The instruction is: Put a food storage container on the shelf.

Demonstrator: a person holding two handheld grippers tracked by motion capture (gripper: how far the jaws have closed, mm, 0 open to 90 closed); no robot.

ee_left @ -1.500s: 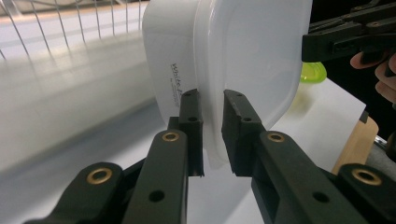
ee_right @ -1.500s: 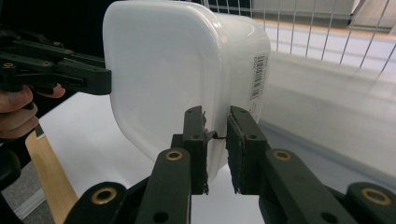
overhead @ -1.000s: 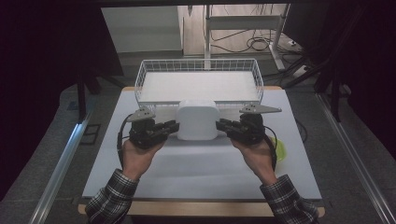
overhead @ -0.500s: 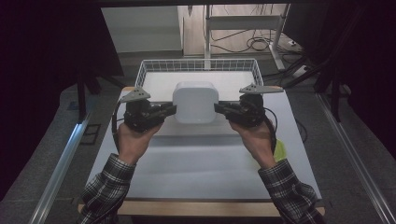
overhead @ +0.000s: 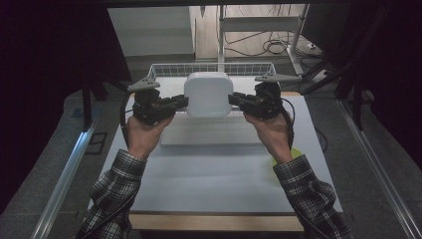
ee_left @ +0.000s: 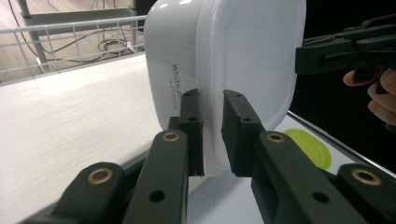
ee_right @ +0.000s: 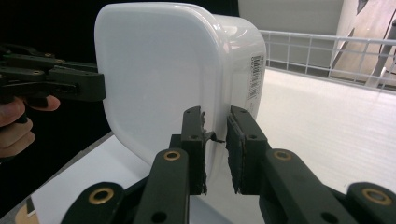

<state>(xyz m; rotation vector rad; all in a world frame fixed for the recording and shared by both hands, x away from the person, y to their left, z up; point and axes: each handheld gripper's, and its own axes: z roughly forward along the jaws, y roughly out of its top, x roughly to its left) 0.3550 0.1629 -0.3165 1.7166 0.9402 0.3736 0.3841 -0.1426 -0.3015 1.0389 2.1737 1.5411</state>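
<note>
Two black two-jaw grippers carry a white, square, round-cornered plastic container with a lid (overhead: 207, 93) in the air above the white table (overhead: 209, 174), just in front of a white wire basket (overhead: 164, 70). The left gripper (overhead: 180, 102) pinches the lid's rim on one side and the right gripper (overhead: 235, 101) pinches it on the opposite side, each pair of jaws closed on the thin edge. The container looks light and stiff but glossy, so it could slip or pivot; I judge the protruding rim the surest place to grip, with both sides kept level. A yellow-green round disc (ee_left: 308, 147) lies on the table. Dark curtains, cables and metal frames surround the table.
</note>
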